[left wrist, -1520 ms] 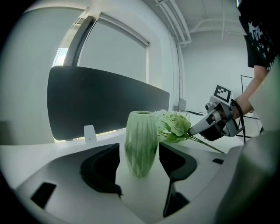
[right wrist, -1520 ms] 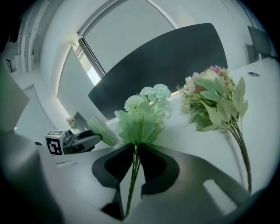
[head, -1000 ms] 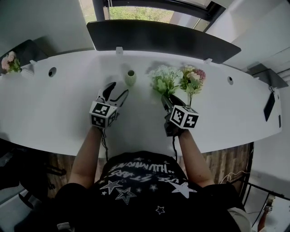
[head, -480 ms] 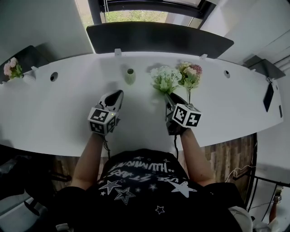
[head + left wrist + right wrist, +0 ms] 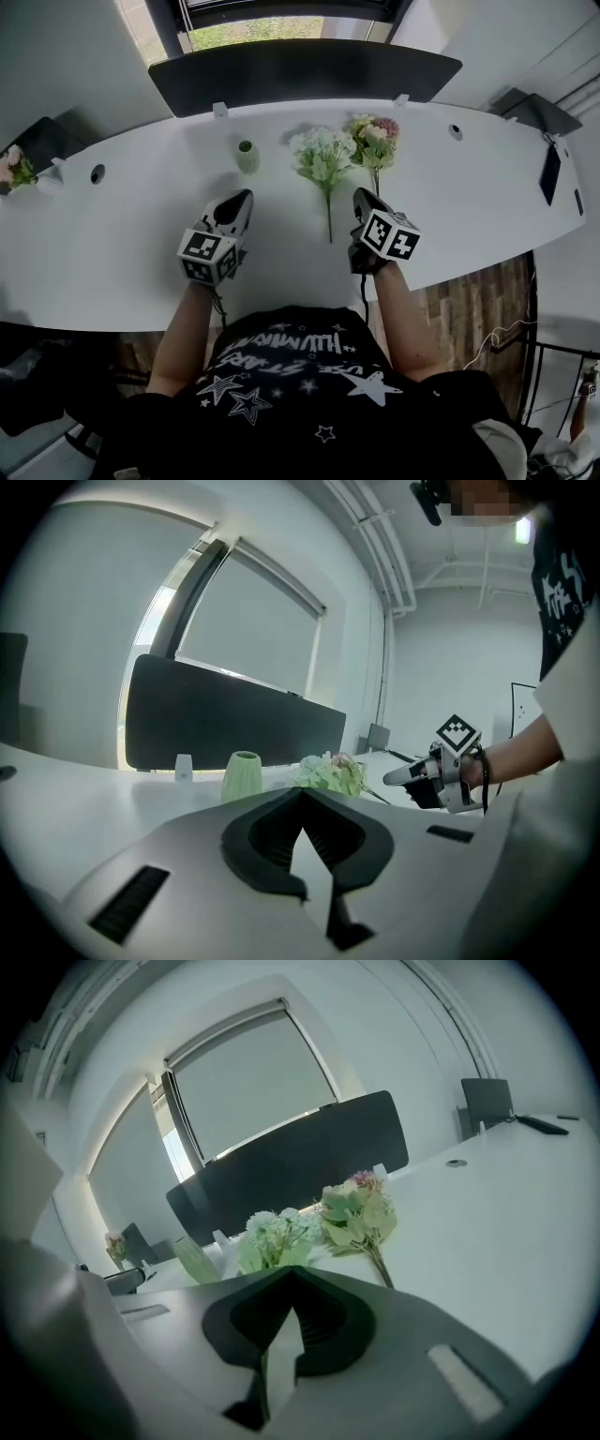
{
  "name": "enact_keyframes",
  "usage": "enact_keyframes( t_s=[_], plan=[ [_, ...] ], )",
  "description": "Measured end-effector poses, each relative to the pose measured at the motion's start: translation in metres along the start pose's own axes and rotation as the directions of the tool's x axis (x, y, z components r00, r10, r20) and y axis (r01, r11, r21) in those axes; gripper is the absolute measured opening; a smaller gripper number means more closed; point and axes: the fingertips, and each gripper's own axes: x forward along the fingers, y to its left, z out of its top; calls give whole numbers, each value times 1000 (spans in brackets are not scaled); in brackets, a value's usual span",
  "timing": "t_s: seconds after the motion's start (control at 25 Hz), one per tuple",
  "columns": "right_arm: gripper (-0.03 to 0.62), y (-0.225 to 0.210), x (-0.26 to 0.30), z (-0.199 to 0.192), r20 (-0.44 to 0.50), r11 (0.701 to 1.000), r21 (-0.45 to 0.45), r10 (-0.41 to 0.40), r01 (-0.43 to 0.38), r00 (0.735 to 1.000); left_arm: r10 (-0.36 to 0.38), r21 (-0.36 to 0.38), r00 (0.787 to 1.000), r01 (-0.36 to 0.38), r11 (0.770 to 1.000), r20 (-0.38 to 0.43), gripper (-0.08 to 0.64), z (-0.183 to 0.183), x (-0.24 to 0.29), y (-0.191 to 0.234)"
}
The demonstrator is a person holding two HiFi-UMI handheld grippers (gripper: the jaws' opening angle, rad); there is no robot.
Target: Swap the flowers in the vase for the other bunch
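You hold both grippers low over the white table [image 5: 487, 187], the left gripper [image 5: 240, 200] and the right gripper [image 5: 364, 199] each with jaws pressed together on nothing. The green vase [image 5: 247, 157] stands empty near the far edge. The white bunch [image 5: 322, 155] and the pink bunch [image 5: 374, 134] lie flat to its right, stems toward you, apparently laid out so either stem is easy to pinch.

The long white curved table [image 5: 103, 244] bears an upright pale green ceramic vase [image 5: 247, 156], and beside it lie a white flower bunch [image 5: 322, 157] and a pink flower bunch [image 5: 374, 137].
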Motion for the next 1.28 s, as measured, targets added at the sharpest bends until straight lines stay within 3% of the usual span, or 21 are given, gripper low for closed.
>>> enact_keyframes(
  t_s=[0.36,0.64,0.8,0.92,1.28],
  plan=[
    [3,-64,9,13,-75,998,-1,-65,65,995,93,-7,996,-93,996,2,8,-1,14,-8],
    [9,-99,30,21,-206,999,28,-34,41,978,171,-40,985,-171,984,-5,8,-6,22,-11],
    [136,-95,48,12,-336,997,-29,55,-69,940,228,-68,973,-229,971,-22,8,-10,27,-6],
    [155,-96,58,6,-405,992,-57,81,-114,911,255,-75,967,-256,964,-26,8,-12,31,-6],
    [175,-107,79,-3,-516,988,-79,74,-133,853,312,-48,949,-314,948,-51,8,-17,31,-3]
  ],
)
